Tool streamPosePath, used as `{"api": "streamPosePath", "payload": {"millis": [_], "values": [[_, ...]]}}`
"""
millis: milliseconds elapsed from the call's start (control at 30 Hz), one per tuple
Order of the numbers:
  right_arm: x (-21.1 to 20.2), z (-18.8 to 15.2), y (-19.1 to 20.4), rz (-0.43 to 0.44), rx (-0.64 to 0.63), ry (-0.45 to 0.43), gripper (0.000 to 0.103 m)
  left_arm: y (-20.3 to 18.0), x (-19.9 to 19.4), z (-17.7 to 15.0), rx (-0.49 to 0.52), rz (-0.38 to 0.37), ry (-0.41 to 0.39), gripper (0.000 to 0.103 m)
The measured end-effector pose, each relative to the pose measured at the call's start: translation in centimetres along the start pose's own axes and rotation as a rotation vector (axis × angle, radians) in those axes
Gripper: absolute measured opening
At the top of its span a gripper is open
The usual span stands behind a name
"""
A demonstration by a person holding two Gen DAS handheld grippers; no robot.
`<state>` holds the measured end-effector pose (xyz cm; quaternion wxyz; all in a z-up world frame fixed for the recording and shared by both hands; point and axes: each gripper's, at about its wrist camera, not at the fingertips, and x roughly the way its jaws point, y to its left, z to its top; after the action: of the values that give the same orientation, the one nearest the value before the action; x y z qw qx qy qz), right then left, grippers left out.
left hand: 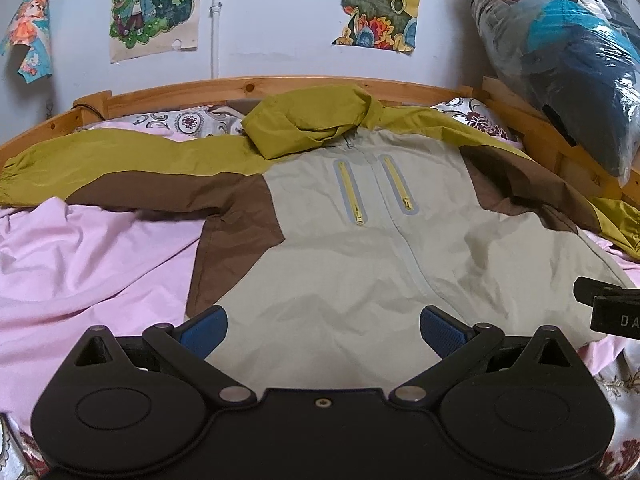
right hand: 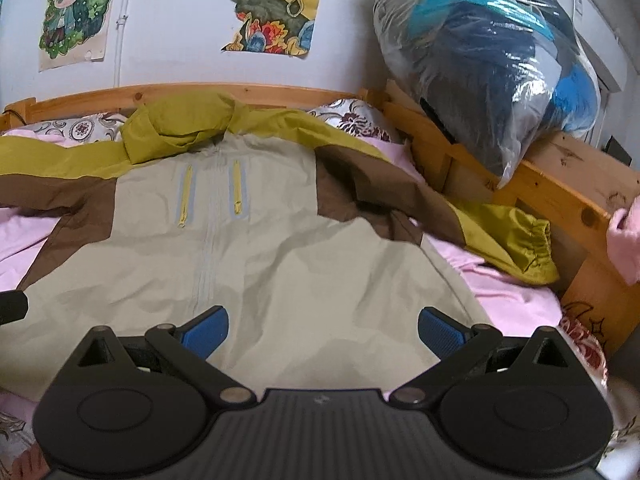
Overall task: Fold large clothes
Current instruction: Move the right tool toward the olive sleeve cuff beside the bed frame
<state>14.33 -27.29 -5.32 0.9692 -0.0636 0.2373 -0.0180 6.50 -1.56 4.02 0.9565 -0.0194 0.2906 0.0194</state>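
While the jacket (left hand: 360, 256) is lying face up and spread across the pink sheet (left hand: 80, 264) of the bed, both claws are hovering over its lower hem with nothing between their fingers. The left claw (left hand: 323, 330) is showing its blue pads (left hand: 204, 330) spread wide apart above the pale grey front panel, left of the central zipper line, and the right claw (right hand: 323, 330) is likewise standing wide open above the same panel, on the other side of the zipper. A black part of the right claw is poking into the right edge of the left wrist view. The jacket's olive hood (left hand: 308, 124) is lying crumpled at the collar, toward the wooden headboard (left hand: 240, 86), and two yellow chest zippers (left hand: 350, 192) are running down either side of the centre. One sleeve (left hand: 80, 168), olive above and brown below, is stretching straight out to the left across the sheet; the other sleeve (right hand: 480, 220) is bending down along the right side, its gathered olive cuff resting near the wooden bed rail (right hand: 560, 196). Patterned pillows (left hand: 188, 122) are peeking out behind the hood. A clear plastic bag (right hand: 488, 68) stuffed with dark and blue fabric is leaning on the rail at the right, and cartoon posters (left hand: 154, 6) are hanging on the white wall (left hand: 272, 20) behind the bed.
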Motion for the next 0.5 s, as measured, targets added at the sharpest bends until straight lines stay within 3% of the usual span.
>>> {"api": "streamPosePath", "payload": {"millis": [500], "values": [[4.3,2.0,-4.2,-0.039,0.064,-0.004,0.103,-4.5,4.5,4.5,0.086,-0.034,0.035,0.102]]}}
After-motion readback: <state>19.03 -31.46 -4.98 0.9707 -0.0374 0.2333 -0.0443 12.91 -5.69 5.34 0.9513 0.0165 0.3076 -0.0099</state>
